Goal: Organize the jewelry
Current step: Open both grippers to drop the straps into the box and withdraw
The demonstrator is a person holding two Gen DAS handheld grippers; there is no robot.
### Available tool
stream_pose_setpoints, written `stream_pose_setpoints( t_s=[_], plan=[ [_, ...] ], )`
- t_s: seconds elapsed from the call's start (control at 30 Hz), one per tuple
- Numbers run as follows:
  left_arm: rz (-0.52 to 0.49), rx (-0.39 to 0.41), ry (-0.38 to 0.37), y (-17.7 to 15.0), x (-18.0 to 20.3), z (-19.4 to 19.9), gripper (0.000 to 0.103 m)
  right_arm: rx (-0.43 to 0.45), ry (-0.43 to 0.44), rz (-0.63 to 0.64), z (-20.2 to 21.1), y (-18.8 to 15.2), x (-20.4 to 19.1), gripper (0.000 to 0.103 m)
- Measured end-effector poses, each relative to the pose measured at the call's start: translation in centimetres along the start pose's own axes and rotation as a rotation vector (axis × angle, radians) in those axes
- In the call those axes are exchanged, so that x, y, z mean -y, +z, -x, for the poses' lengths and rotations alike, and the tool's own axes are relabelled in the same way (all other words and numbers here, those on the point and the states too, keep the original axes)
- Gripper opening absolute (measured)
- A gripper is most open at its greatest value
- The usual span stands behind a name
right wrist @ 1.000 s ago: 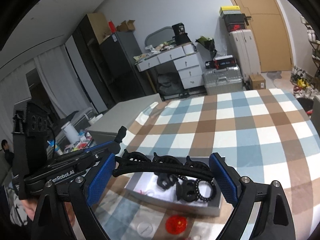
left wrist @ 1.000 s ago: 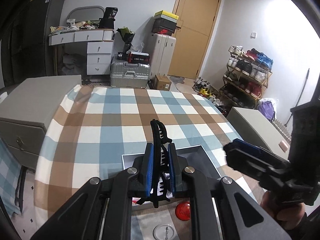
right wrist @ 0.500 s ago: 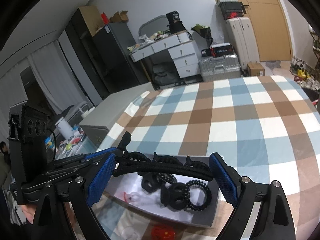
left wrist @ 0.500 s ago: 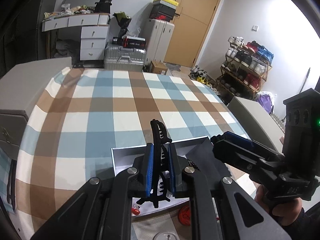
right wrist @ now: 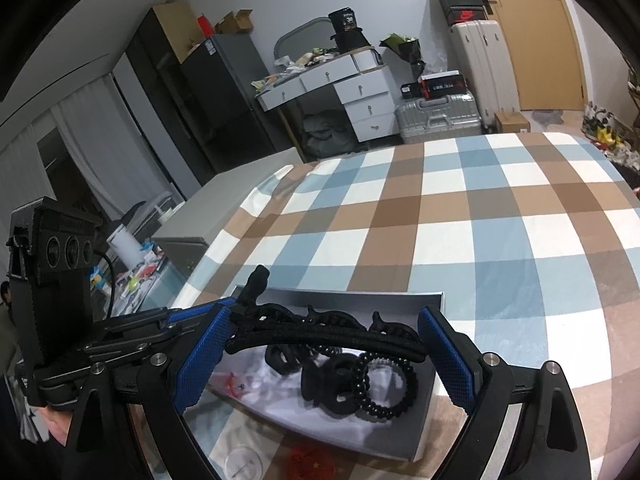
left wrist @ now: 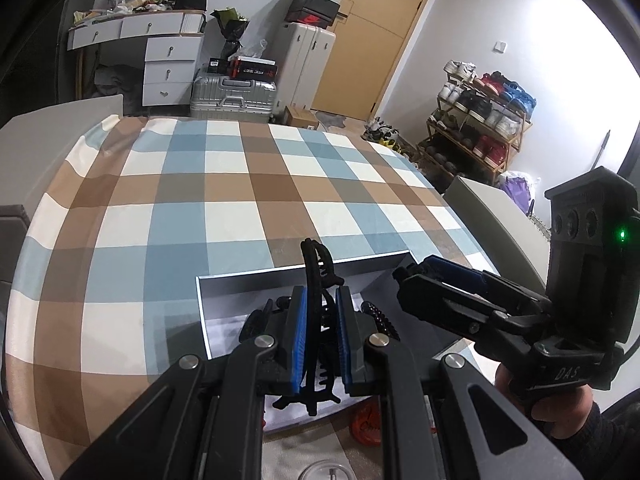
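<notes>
Left fingers (left wrist: 320, 332): clenched on the black toothed hair clip (right wrist: 320, 332), above the grey box (right wrist: 434, 364).
Right fingers (right wrist: 326, 356): wide apart, spanning the clip's ends; whether they press, I cannot tell.
Box: lies on the checked bed (left wrist: 224, 184).

A black hair claw (right wrist: 320, 336) is spanning the right hand-held gripper (right wrist: 326, 354), touching both blue pads. Below it, black hair ties (right wrist: 372, 384) are lying in a grey box (right wrist: 434, 408) on the checked bedspread (right wrist: 460, 216).
</notes>
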State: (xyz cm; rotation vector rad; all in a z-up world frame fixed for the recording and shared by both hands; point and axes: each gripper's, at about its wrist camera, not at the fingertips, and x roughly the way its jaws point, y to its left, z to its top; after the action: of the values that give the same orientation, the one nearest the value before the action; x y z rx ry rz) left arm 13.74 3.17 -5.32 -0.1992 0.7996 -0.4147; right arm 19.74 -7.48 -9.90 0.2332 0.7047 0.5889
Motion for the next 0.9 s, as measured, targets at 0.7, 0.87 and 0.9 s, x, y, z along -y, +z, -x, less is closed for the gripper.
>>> stream_pose_setpoints(
  t_s=[0.7,0.87,0.9],
  plan=[
    [-0.03,0.09,0.037,-0.2,0.0,2.6,0.05,0.078,0.007,-0.012,2.9,-0.3,-0.4,0.101],
    [-0.04,0.107,0.06,-0.5,0.4,3.5,0.051,0.112,-0.002,-0.009,4.5,-0.4,-0.7,0.103],
    [-0.044,0.109,0.067,-0.5,0.5,3.7,0.051,0.122,-0.004,-0.009,4.9,-0.5,-0.8,0.103]
  ],
)
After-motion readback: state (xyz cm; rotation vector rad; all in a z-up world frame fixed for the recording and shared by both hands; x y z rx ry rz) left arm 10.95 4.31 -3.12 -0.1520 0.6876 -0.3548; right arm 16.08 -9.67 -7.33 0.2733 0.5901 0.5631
